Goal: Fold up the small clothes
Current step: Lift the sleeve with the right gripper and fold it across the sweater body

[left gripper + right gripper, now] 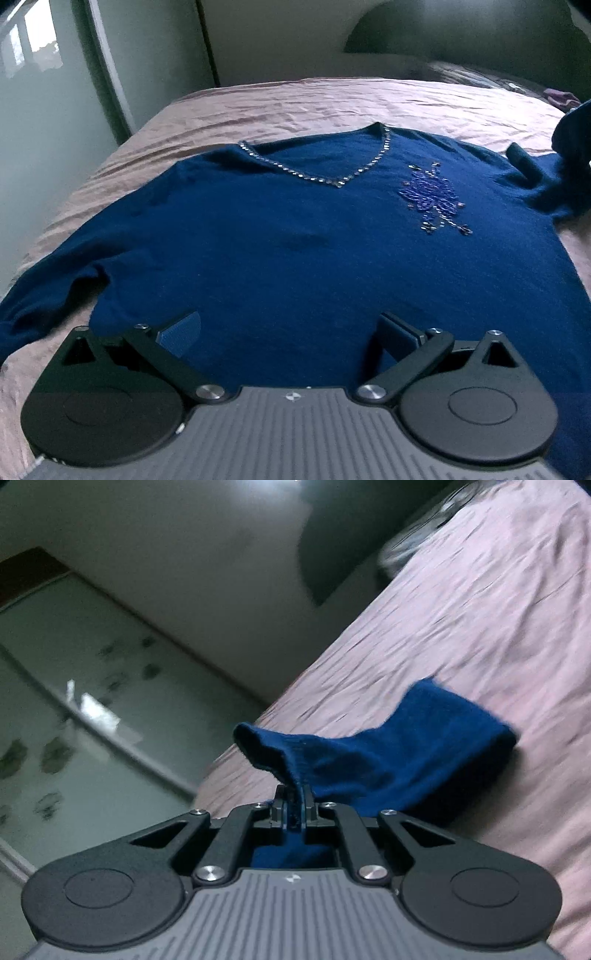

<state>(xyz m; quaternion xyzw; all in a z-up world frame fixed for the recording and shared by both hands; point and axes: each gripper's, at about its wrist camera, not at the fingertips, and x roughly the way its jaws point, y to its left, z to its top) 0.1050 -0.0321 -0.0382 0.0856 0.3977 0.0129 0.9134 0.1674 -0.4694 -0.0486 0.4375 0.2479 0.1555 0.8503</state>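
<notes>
A dark blue V-neck sweater lies face up on the pink bedspread, with a sequin-trimmed neckline and a beaded motif on the chest. My left gripper hovers open over its lower hem, nothing between the fingers. The right sleeve rises off the bed at the right edge of the left wrist view. In the right wrist view my right gripper is shut on that sleeve's cuff, which bunches up between the pads, lifted and tilted above the bed.
A mirrored wardrobe door stands beside the bed. A dark rounded headboard and a pillow lie at the far end. A small purple item sits at the far right of the bedspread.
</notes>
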